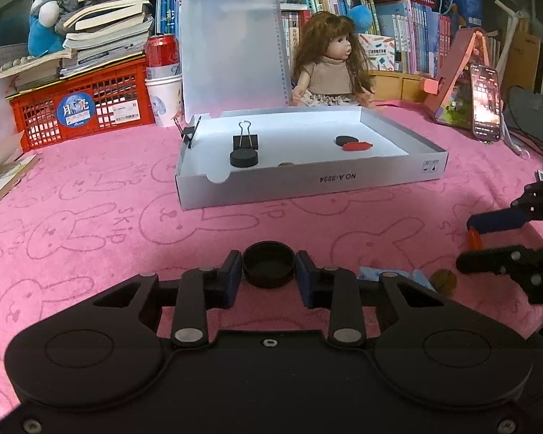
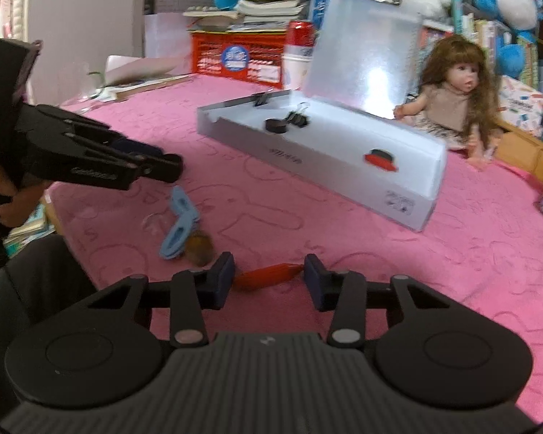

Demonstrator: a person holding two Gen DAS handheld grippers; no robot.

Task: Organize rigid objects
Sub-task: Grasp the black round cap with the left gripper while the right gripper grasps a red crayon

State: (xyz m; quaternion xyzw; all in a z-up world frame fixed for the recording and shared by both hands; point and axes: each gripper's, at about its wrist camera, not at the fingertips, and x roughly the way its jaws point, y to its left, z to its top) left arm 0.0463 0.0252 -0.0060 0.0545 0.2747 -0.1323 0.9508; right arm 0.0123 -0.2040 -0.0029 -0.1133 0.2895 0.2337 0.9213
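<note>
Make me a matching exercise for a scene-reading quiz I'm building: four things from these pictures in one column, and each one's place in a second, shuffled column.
Things:
1. black cap
2. orange-red piece
3. binder clip
4. doll

Places:
A. sitting behind the grey box
B. standing inside the grey box
C. between the fingers of the left hand-held gripper
D. between the fingers of the right hand-held gripper

Pairs: 1-C, 2-D, 3-B, 4-A
</note>
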